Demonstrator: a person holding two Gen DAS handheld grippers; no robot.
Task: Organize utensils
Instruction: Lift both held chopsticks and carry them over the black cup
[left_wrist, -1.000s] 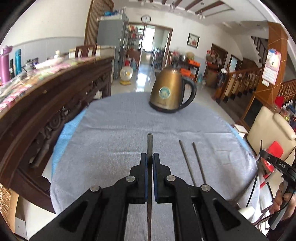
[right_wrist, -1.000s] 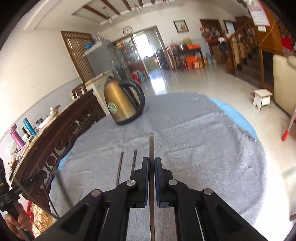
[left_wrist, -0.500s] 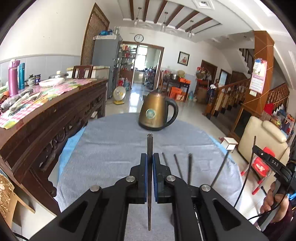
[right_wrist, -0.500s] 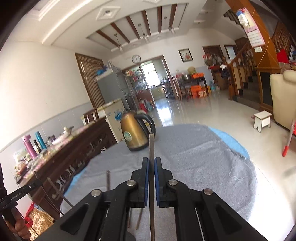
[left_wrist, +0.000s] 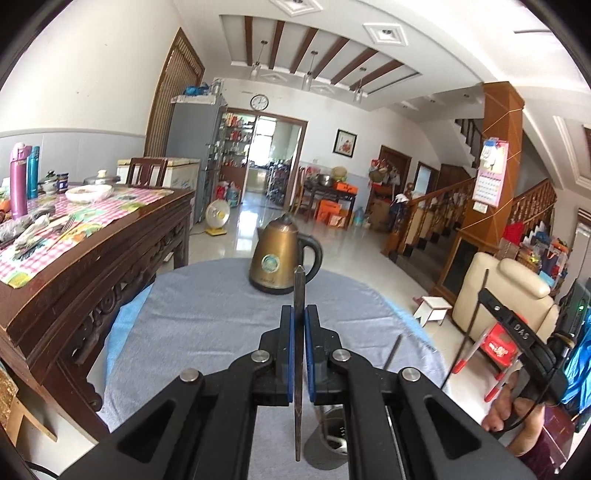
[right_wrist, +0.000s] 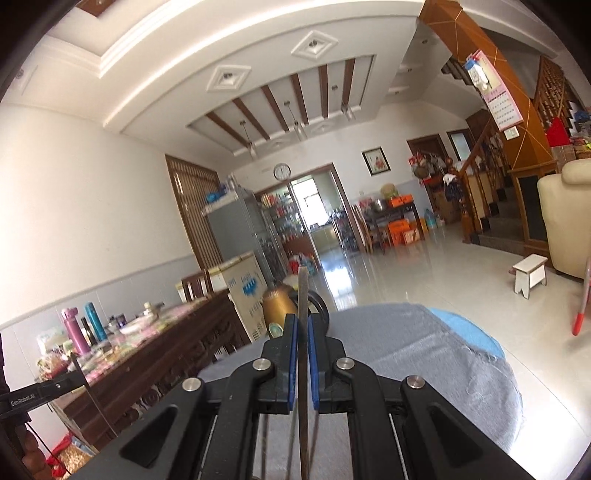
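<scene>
Both grippers, left (left_wrist: 298, 360) and right (right_wrist: 303, 363), each clamping a chopstick (left_wrist: 298, 332), have lifted off the cloth (left_wrist: 207, 317) toward the holder (left_wrist: 332, 432) at 6 o'clock.

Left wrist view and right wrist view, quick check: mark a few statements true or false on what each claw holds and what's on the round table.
1. The left claw is shut on a chopstick. True.
2. The right claw is open and empty. False: it is shut on a chopstick.
3. A brass-coloured kettle stands on the grey cloth. True.
4. The kettle lies on its side. False: it stands upright.
5. A metal cup sits below the left claw. True.
</scene>
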